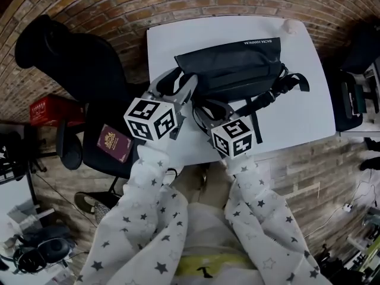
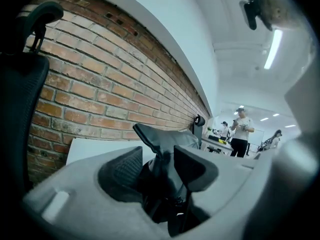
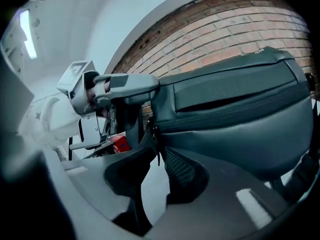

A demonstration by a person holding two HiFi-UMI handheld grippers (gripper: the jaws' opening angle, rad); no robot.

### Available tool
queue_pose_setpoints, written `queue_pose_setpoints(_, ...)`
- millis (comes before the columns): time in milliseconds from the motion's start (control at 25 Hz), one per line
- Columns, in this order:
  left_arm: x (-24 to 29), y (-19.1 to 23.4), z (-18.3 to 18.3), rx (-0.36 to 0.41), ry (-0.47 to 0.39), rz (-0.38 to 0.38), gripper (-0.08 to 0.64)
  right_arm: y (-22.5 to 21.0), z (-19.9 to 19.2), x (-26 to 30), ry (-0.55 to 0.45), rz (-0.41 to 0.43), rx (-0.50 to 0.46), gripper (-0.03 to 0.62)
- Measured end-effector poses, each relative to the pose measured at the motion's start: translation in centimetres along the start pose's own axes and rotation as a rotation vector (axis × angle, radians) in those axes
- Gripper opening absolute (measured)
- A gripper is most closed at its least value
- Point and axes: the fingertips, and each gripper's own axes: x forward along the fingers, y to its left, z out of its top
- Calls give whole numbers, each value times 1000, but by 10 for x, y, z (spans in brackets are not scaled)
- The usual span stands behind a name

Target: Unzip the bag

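Bag: the black sling bag [image 1: 228, 64] lies across the white table [image 1: 297, 111], its straps [image 1: 267, 97] trailing off the right end.
Grip, left: the left tongs [image 2: 159, 161] are spread. A peaked fold [image 2: 157, 134] of the bag's end stands between the pads but is not squeezed.
Grip, right: the right tongs [image 3: 156, 160] are also spread. The zipper pull [image 3: 154, 136] hangs just at their tips, not pinched.
Step in hand: setting both grips, by the look of it; the zip appears shut.
Anchor first: close the left tongs firmly on the fold so the bag cannot slide on the table.
Then the pull: close the right tongs on the thin tab alone, clear of the fabric beside it.
Direction: draw along the zip track [image 3: 235, 114], level with the bag, while the left side holds against it to keep the cloth taut.
Likely trouble: the tab slipping out, or fabric catching in the slider.
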Motion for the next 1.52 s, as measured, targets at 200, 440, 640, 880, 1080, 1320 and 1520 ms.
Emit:
queue_pose_setpoints(200, 9, -4, -2, 0, 9, -7, 190, -6, 1, 0, 13, -59, -25, 85)
queue_pose_setpoints(440, 15, -7, -3, 3, 17, -12, 190, -7, 1, -1, 14, -70, -52, 46)
queue_pose_setpoints(640, 18, -10, -3, 7, 23, -18, 186, -5, 1, -2, 12, -50, -61, 18)
queue_pose_setpoints(880, 19, -11, -4, 21, 20, -30, 158, -8, 3, -8, 16, -34, -55, 18)
queue_pose_setpoints(1080, 18, -8, -6, 22, 17, -34, 144, -12, 4, -13, 40, -20, -70, 18)
queue_pose_setpoints(1320, 16, -9, -7, 42, 15, -27, 135, -13, 5, -18, 74, 52, -76, 17)
queue_pose_setpoints(1520, 16, -9, -8, 56, -7, 6, 130, -18, 6, -24, 124, 130, -92, 17)
